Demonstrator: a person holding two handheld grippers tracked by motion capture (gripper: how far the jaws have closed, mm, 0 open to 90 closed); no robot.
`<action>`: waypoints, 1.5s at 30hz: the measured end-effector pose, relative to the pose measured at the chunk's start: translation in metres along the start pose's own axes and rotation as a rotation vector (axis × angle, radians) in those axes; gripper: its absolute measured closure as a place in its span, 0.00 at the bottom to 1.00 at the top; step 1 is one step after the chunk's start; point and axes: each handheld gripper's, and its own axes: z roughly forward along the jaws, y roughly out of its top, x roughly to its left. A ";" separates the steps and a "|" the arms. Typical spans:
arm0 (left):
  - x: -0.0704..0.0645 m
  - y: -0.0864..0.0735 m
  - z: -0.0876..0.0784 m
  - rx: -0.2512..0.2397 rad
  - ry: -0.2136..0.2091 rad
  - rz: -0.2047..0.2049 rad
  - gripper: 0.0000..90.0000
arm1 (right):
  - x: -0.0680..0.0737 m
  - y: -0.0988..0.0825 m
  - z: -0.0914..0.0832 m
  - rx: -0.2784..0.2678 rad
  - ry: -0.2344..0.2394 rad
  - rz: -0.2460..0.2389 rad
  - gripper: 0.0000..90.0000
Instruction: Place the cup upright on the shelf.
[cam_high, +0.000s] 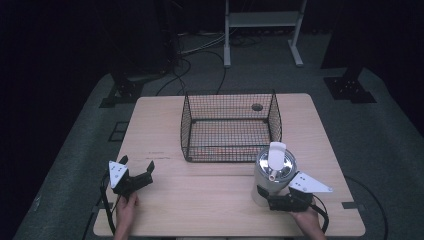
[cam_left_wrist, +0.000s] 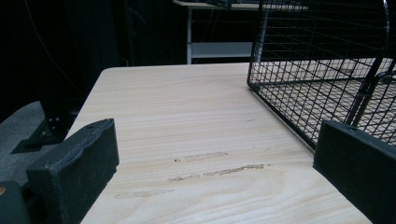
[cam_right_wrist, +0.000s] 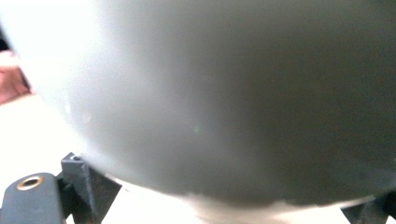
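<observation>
A white cylindrical container (cam_high: 274, 172) with a shiny metal top and a white upright piece stands on the wooden table (cam_high: 200, 200), just in front of the right corner of a black wire basket (cam_high: 186, 131). My right gripper (cam_high: 272, 196) hugs the container's lower body from the near side, one jaw on each flank. In the right gripper view the container's pale wall (cam_right_wrist: 224, 93) looms blurred between the jaws of the right gripper (cam_right_wrist: 224, 203). My left gripper (cam_high: 136, 164) rests open near the table's left front, with bare tabletop between its jaws (cam_left_wrist: 215, 172).
The basket (cam_left_wrist: 317, 70) looks to have nothing in it and lies ahead and right of the left gripper. Worn streaks mark the table (cam_left_wrist: 187, 107). A round hole (cam_high: 257, 107) in the tabletop lies behind the basket. Beyond the table stand a white frame (cam_high: 262, 20) and dark stands.
</observation>
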 end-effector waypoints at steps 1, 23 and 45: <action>0.000 0.000 0.000 -0.001 0.000 -0.001 0.00 | 0.000 0.001 0.000 -0.004 0.003 0.008 0.11; 0.000 0.000 0.000 0.000 -0.001 -0.005 0.00 | 0.002 0.080 0.024 -0.030 0.110 -0.039 0.11; 0.001 0.000 0.000 -0.003 -0.002 -0.007 0.00 | 0.000 0.161 0.090 -0.019 0.198 -0.091 0.10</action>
